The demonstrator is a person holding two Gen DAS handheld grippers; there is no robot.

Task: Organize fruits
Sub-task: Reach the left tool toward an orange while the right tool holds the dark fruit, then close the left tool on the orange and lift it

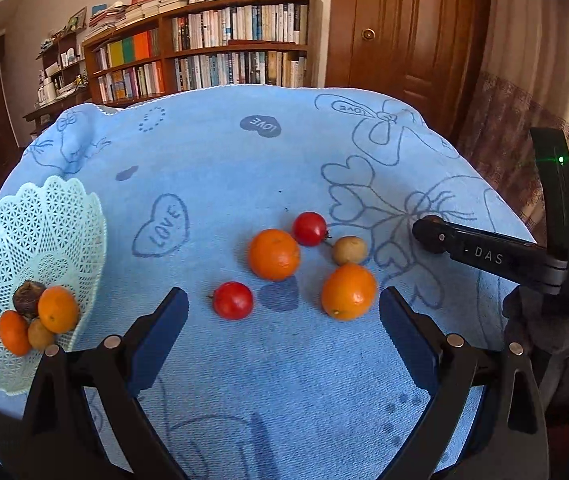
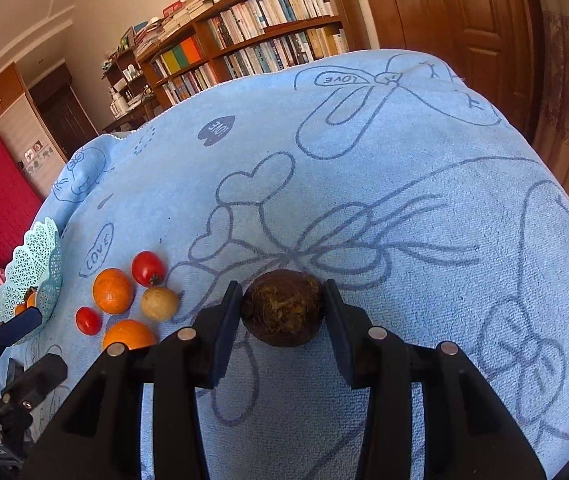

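Fruits: five lay loose in a cluster on the blue towel [image 1: 224, 168], and four more sat in the basket [image 1: 36, 224].
Basket: a pale green lattice bowl stood at the towel's left edge, holding two oranges, a small tan fruit and a dark brown one.
Oranges: the far orange [image 1: 274, 254] and the near orange [image 1: 348, 291] were the largest of the loose fruit, lying apart from each other.
Brown fruit: a dark, rough, fibrous ball [image 2: 282, 307] sat well right of the cluster, between the right gripper [image 2: 283, 308] pads, which pressed on both its sides.
Tomatoes: one [image 1: 310, 228] lay behind the far orange, another [image 1: 233, 300] in front.
Tan fruit: the small one [image 1: 349, 250] lay between the far tomato and the near orange.
Left gripper [image 1: 283, 322]: it was spread wide and empty, near the cluster.
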